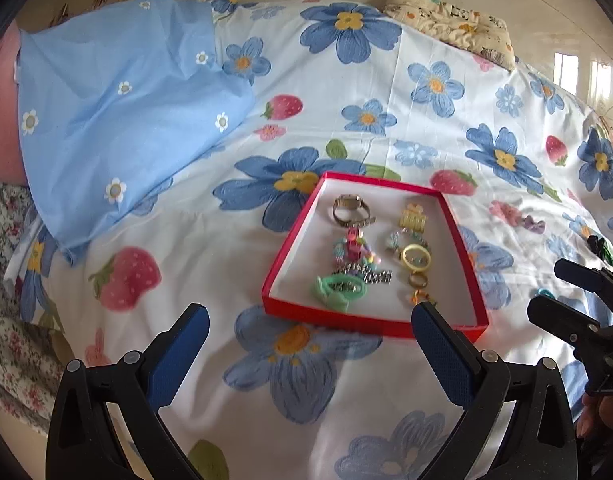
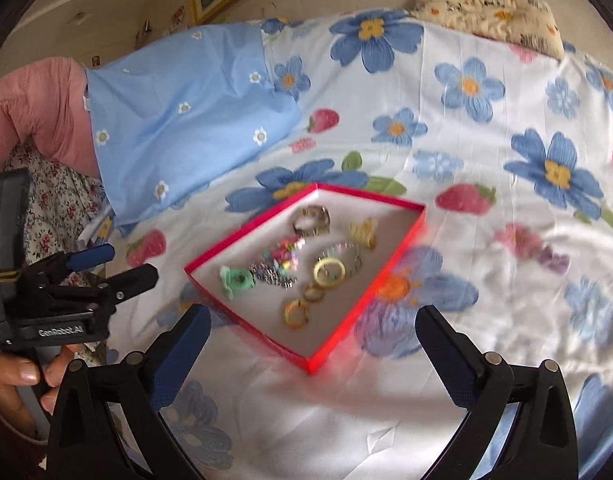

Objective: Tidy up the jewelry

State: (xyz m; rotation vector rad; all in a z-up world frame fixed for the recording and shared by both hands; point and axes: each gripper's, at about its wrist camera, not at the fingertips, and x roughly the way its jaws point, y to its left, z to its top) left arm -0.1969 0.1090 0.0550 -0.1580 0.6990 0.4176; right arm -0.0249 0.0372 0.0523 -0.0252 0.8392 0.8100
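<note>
A shallow red box (image 1: 370, 326) (image 2: 246, 318) lies on the flowered bed sheet. In it are a metal watch (image 1: 352, 208), a yellow hair clip (image 1: 414, 218), a yellow bangle (image 1: 416, 256) (image 2: 329, 272), a green bracelet (image 1: 338, 290) (image 2: 236, 280), a silver bracelet (image 1: 366, 272) and small gold rings (image 2: 296, 312). My left gripper (image 1: 310, 320) (image 2: 128, 263) hovers open just short of the box's near edge. My right gripper (image 2: 314, 320) (image 1: 548, 290) is open too, above the box's near corner. Neither has anything between its fingers.
Pink and purple bow clips (image 1: 518, 216) (image 2: 522, 240), a dark green piece (image 1: 598, 244) and a small teal piece (image 1: 544, 291) lie on the sheet right of the box. A blue pillow (image 1: 118, 100) is at back left and a patterned pillow (image 1: 450, 20) at the back.
</note>
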